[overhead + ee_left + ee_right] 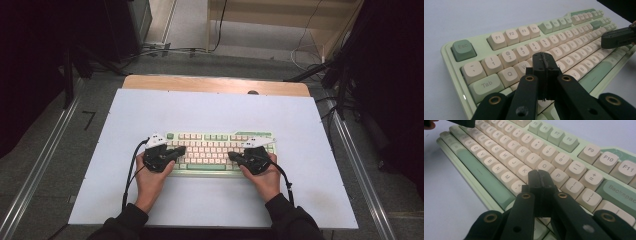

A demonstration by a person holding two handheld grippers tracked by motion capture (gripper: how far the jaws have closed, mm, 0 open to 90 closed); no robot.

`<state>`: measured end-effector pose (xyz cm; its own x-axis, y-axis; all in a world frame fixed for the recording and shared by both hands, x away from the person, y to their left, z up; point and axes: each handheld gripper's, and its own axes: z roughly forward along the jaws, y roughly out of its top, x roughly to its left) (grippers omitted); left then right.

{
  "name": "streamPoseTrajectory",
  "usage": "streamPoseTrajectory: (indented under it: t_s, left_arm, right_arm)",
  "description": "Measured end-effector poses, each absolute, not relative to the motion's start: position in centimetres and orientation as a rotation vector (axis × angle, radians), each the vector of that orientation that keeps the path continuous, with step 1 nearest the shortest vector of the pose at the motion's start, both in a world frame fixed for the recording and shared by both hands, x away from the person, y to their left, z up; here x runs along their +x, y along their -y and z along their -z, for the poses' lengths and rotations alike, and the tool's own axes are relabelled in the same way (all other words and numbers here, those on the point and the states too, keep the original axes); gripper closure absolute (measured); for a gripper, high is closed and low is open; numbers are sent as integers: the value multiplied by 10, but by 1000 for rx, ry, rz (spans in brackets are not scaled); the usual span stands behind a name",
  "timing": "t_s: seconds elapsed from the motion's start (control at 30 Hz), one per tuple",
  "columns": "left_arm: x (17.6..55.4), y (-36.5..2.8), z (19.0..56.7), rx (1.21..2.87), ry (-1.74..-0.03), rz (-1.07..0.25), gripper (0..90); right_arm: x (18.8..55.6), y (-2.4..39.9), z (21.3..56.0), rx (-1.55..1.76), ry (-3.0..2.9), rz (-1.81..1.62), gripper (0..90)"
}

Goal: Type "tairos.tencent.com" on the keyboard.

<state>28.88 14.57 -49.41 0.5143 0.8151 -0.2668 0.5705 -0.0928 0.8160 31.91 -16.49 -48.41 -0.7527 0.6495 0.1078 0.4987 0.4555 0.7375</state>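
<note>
The keyboard [220, 152], pale green with cream keycaps, is lying near the middle of the white table mat [210, 200], its long edge facing the person. The left gripper [181, 150] is hovering over the keyboard's left half; in the left gripper view its jaws are standing pressed together with nothing between them, the joined tip [543, 60] sitting over the letter rows beside the W key [524, 67]. The right gripper [232, 156] is poised over the right half, jaws likewise closed on nothing, the tip [539, 178] lying above the keys just below the O key [545, 166] and P key [558, 176]. Whether either tip is actually touching a keycap cannot be told. Each closed pair is apparently serving as a single typing finger.

Risks from here: the joined tip is about as broad as one keycap, so a slightly off-centre press is likely to catch two neighbouring keys at once. A slanted, forceful push could slide the keyboard across the smooth mat. The trailing cable [131, 172] may drag at the hand and disturb aim.
</note>
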Motion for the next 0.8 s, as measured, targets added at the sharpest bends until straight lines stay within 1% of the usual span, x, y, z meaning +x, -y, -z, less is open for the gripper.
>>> streamPoseTrajectory:
  t_s: [0.57, 0.8]
  left_arm:
    - [289, -145, 495, 1784, -1159, -309, 900]
    - [289, -145, 495, 1781, -1161, -310, 900]
  right_arm:
    - [314, 161, 489, 966, -2549, -1145, 882]
    - [314, 164, 484, 985, -2517, -1190, 882]
